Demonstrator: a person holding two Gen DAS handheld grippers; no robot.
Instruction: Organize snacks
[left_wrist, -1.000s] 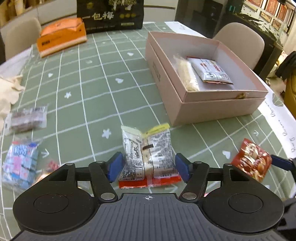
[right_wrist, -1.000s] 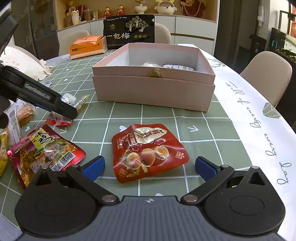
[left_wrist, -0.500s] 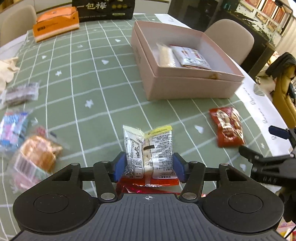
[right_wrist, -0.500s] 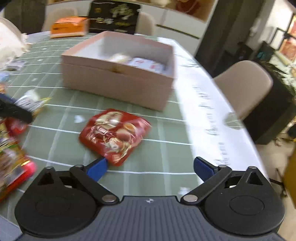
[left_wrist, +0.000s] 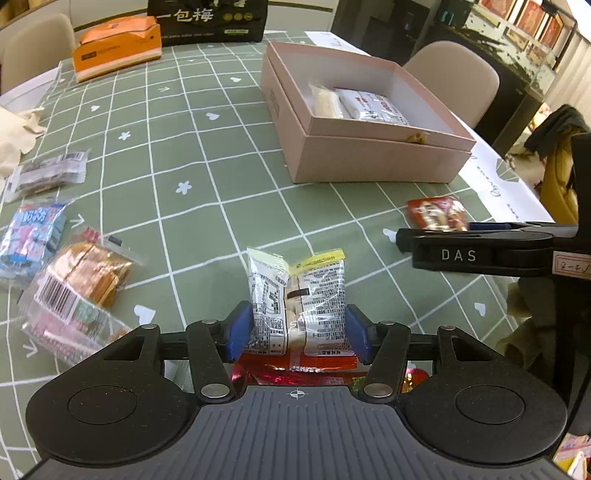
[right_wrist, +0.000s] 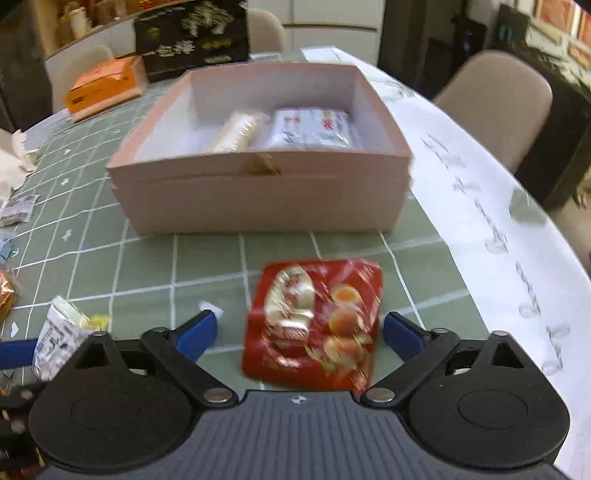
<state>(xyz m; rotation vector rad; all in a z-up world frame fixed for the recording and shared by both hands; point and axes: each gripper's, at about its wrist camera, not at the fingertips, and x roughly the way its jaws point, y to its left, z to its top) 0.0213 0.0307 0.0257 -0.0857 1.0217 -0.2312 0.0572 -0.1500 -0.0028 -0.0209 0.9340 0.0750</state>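
Two snack packets were in play. The red pouch (right_wrist: 314, 325) lay flat on the green gridded tablecloth (left_wrist: 147, 155), near the table's right edge, just in front of the pink box (right_wrist: 258, 199). It sat between the wide-spread fingers of the right gripper (right_wrist: 299, 332), slightly toward the right finger, neither pad touching it; its long axis ran roughly along the fingers, toward the box. The right gripper was therefore the nearer one, and closing across the pouch's short width appeared to be the next step. The left gripper (left_wrist: 299, 332) was clamped on a clear printed packet (left_wrist: 299, 302), held upright, the box lying ahead and to its right. Two wrapped snacks (right_wrist: 280, 129) rested inside the box. Further packets (left_wrist: 70, 288) lay by the table's left edge.
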